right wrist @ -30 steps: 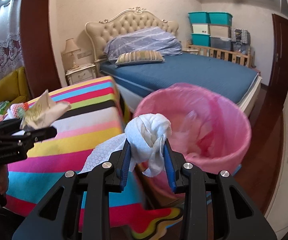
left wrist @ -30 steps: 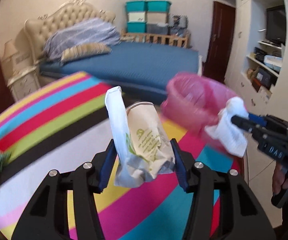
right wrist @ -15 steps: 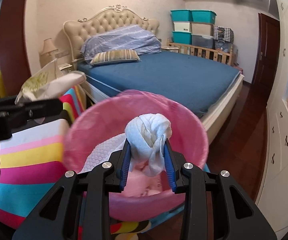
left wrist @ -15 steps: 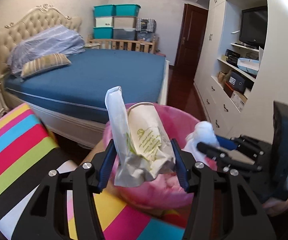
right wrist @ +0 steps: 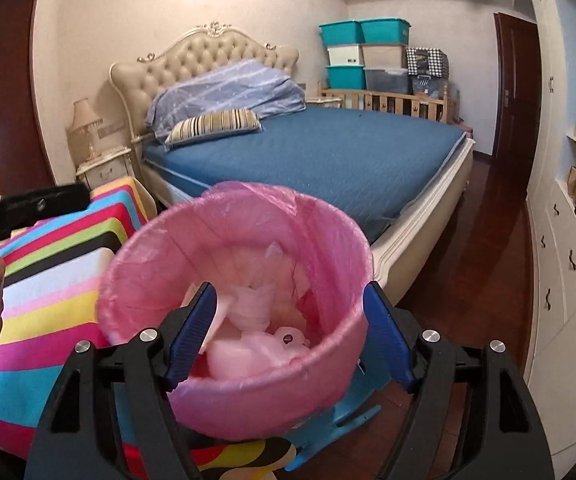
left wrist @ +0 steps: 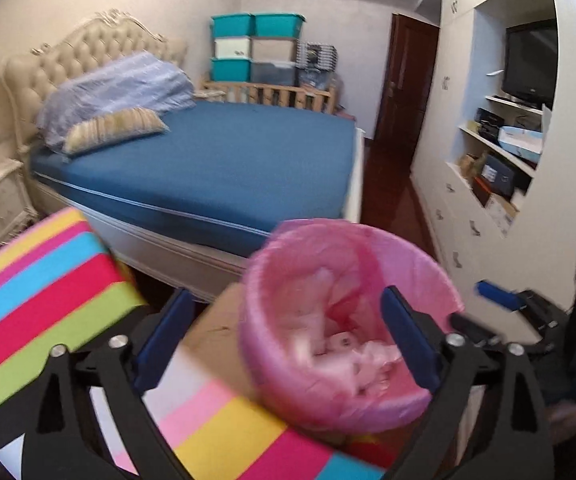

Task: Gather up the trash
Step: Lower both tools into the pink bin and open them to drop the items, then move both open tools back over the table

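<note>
A pink bin with a pink liner (left wrist: 428,280) (right wrist: 328,248) stands beside the striped table. Crumpled trash (left wrist: 360,360) (right wrist: 256,320) lies in its bottom, tinted pink through the liner. My left gripper (left wrist: 284,336) hangs over the bin's near left side, its jaws opening wide with nothing between them. My right gripper (right wrist: 288,336) hovers over the bin's near rim, jaws also opening and empty. The right gripper's blue fingertip (left wrist: 496,294) shows at the right of the left wrist view. The left gripper's black body (right wrist: 28,208) shows at the left of the right wrist view.
A table with a bright striped cloth (left wrist: 36,280) (right wrist: 60,264) sits left of the bin. A bed with a blue mattress (left wrist: 228,160) lies behind. White shelves and drawers (left wrist: 496,184) line the right wall, and dark wood floor (right wrist: 488,264) runs between.
Both grippers swung from the striped table to over the pink bin. The left let go of the paper wrapper and the right let go of the white tissue; both now stand empty.
</note>
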`<state>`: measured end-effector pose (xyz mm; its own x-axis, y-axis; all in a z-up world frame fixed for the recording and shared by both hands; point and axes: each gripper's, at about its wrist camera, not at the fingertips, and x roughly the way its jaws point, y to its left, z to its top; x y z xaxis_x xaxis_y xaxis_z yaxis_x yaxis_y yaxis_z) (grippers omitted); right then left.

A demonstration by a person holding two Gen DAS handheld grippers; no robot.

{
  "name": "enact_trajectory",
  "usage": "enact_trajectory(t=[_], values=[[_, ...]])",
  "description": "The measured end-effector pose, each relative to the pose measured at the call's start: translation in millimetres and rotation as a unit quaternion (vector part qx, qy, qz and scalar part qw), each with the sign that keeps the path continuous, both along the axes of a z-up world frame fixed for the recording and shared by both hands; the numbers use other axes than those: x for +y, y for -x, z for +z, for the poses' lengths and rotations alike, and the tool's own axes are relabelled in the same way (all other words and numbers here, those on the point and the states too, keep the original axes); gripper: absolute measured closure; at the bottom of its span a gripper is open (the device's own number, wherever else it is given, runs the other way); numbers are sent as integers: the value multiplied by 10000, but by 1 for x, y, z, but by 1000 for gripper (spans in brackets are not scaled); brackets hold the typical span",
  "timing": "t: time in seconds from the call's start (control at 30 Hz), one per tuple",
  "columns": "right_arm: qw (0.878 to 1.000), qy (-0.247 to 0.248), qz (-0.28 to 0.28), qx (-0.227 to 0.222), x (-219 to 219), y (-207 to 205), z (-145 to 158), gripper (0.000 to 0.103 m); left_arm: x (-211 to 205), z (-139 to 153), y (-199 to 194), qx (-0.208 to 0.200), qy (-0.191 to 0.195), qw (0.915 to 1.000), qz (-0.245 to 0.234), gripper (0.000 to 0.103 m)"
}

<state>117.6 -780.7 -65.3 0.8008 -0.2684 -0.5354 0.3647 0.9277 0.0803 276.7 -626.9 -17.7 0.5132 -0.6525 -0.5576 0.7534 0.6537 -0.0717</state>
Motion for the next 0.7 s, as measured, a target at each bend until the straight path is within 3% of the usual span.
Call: enact_trajectory(t=[0.13, 0.43, 0.53, 0.7], values=[[9997, -7, 83, -233, 20, 14, 17, 31, 63, 8, 22, -591, -132, 9973, 424, 5], [9938, -57, 940, -595, 122, -10, 49, 24, 211, 10, 58, -1137, -238, 9842, 1336, 5], [9887, -234, 1393, -500, 168, -29, 48, 20, 261, 8, 68, -1134, -476, 9787, 1646, 5], [9815, -237, 1879, -262, 240, -55, 41, 17, 358, 5, 83, -1097, -448, 9630, 2422, 5]])
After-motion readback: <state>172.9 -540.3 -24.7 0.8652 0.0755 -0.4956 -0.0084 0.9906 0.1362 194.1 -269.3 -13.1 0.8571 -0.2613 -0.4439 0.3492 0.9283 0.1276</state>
